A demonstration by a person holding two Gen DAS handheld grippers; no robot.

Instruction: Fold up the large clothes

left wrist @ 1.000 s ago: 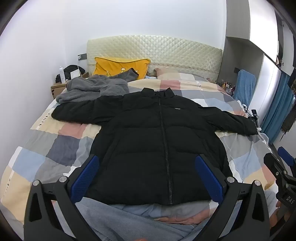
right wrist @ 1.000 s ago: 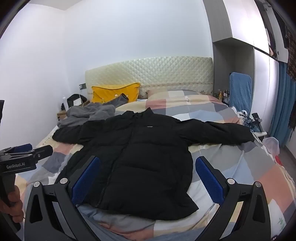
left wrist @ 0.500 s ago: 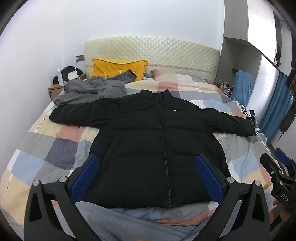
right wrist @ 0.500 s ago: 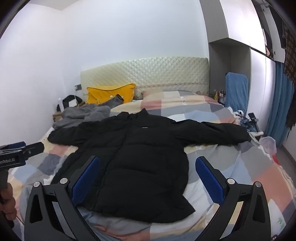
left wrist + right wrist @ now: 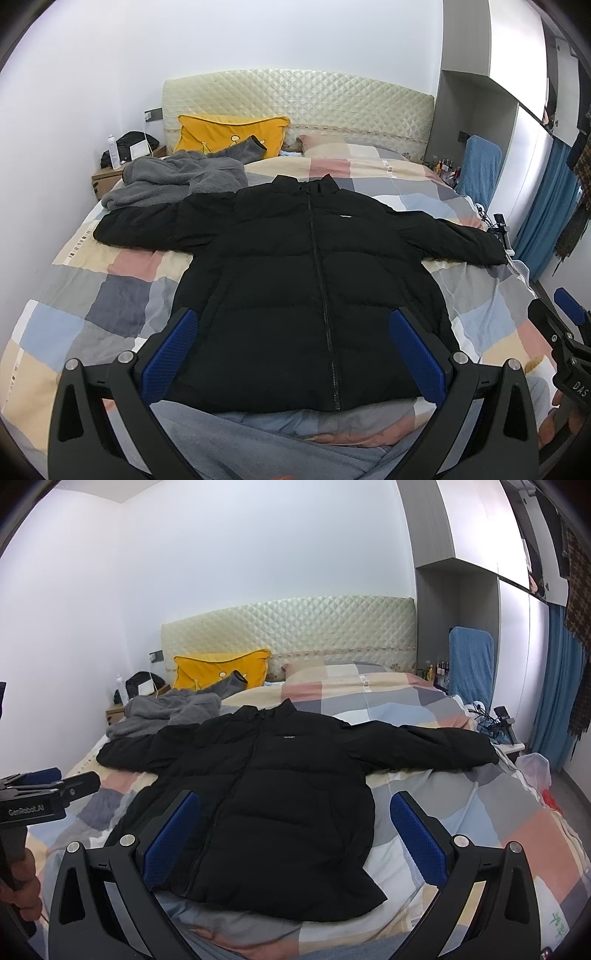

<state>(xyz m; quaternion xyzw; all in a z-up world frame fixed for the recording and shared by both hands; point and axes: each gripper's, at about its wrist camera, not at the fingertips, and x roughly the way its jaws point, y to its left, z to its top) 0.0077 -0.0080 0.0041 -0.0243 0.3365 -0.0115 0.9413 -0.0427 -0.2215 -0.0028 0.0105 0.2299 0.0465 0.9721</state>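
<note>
Black puffer jacket (image 5: 310, 295) lies flat, front up, zipped, across the middle of the bed (image 5: 110, 295). Collar toward the headboard (image 5: 295, 99), hem near the foot edge. Both sleeves spread straight out: one reaches almost to the left edge of the bed, the other to the right edge, cuff at the brink.

Left gripper (image 5: 291, 354) held over the foot edge, fingers wide apart, blue pads (image 5: 170, 354) either side of the jacket's lower half as seen in its own view, gripping nothing. Touching the fabric or not: cannot tell.

Right gripper (image 5: 295, 834) same pose further toward the right side of the bed, fingers wide apart, empty; left pad (image 5: 173, 834) overlaps the jacket hem in view, right pad over bare quilt.

Each gripper shows in the other's view: left gripper at the left border of the right wrist view, held in a hand (image 5: 22, 882); right gripper at the right border of the left wrist view.

Grey fleece garment (image 5: 177, 181) bunched at the head-left corner of the bed, touching the jacket's sleeve there. Yellow pillow (image 5: 229, 133) leans on the headboard behind it. Nightstand (image 5: 110, 177) beside the head-left corner. Blue towel (image 5: 471, 664) hangs by the wardrobe past the right edge; blue curtain (image 5: 557, 709) further right.
</note>
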